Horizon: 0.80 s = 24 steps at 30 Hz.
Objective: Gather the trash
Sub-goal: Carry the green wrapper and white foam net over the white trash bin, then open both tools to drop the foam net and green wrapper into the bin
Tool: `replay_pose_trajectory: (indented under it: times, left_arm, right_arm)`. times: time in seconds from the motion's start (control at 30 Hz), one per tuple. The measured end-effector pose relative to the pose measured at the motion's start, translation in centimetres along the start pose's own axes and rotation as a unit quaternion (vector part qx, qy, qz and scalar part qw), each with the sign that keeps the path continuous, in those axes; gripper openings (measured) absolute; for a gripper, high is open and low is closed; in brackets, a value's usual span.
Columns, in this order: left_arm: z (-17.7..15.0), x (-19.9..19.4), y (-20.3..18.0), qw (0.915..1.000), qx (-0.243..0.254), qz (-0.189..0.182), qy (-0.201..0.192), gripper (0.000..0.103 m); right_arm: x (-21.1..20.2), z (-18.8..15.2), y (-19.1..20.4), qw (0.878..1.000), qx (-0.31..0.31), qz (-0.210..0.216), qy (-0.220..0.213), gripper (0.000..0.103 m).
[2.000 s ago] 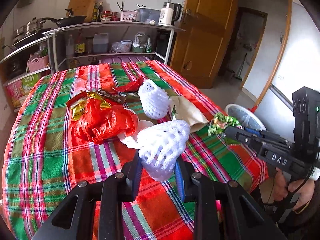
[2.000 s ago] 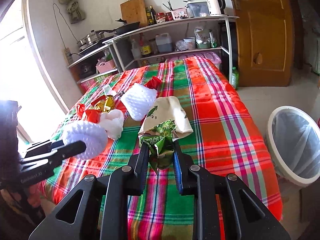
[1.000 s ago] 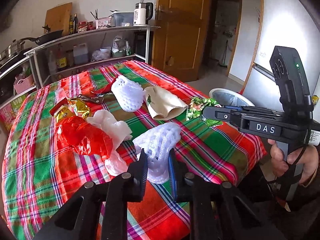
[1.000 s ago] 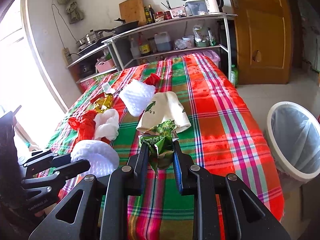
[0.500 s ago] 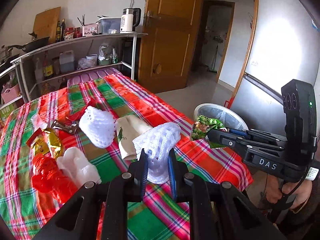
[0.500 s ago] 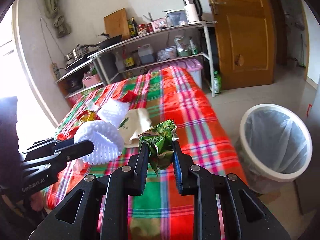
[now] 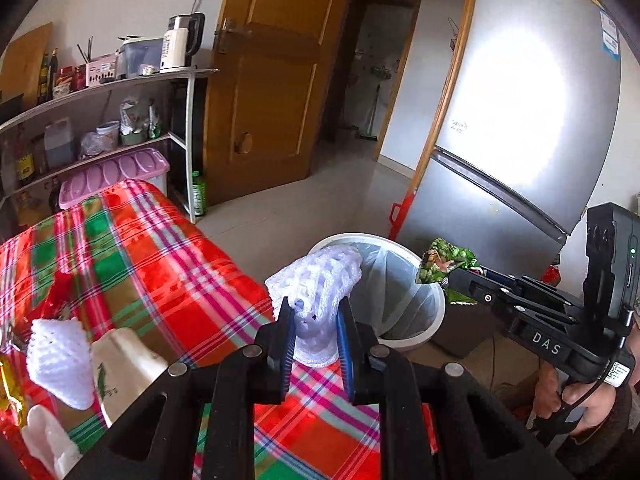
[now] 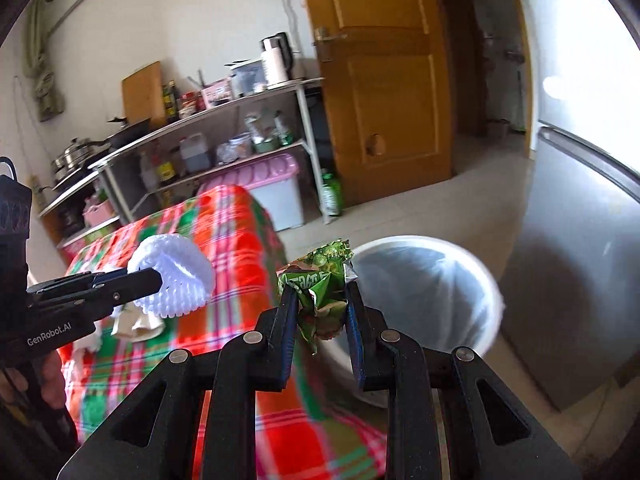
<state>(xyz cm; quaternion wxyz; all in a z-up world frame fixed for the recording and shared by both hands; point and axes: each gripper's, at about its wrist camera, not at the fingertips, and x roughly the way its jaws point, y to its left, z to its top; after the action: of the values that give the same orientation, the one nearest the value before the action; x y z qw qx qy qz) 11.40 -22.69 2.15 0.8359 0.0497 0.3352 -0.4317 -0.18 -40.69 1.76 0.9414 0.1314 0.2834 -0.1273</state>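
step: carry-to-bin | left gripper (image 7: 313, 336) jaws clamped on white foam fruit net (image 7: 318, 286), right gripper (image 8: 322, 314) jaws clamped on crumpled green snack wrapper (image 8: 320, 292), both past the plaid-cloth table's (image 7: 168, 268) corner beside white lined trash bin (image 8: 472, 280) | next: likely centre over rim, release

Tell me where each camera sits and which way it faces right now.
Left wrist view: on the left tongs, facing the white bin past the plaid table; clamps a white foam net; right tongs and hand show.
Right wrist view: on the right tongs, facing the bin; clamps a green wrapper; left tongs show.
Shared: bin, table, both items, wooden door.
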Motion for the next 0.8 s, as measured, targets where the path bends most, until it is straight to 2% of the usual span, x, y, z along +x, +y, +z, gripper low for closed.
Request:
replay_pose_trajectory:
  times: [0.2,0.37,0.47,0.6,0.8]
  left_arm:
    - [1.3,5.1,-2.2,0.9991,0.013,-0.028,0.029,0.02]
    - [2.2,9.4,-3.5,0.9979,0.017,-0.033,0.054,0.02]
    - [2.5,11.9,-4.3,0.9969,0.027,-0.018,0.071,0.02]
    - [2.9,14.8,-5.0,0.9949,0.03,-0.019,0.095,0.02]
    - [2.8,19.4,-4.7,0.9906,0.02,0.002,0.136,0.029]
  right_arm:
    - [1.0,-0.3,-2.9,0.999,0.009,-0.042,0.01,0.024]
    - [2.9,-0.5,-5.5,0.997,0.018,-0.062,0.031,0.024]
    - [4.2,-0.5,-6.9,0.997,0.019,-0.068,0.043,0.024]
    - [5.9,-0.7,-8.5,0.995,0.016,-0.076,0.061,0.025]
    - [8.9,-1.0,-10.6,0.992,0.015,-0.076,0.097,0.028]
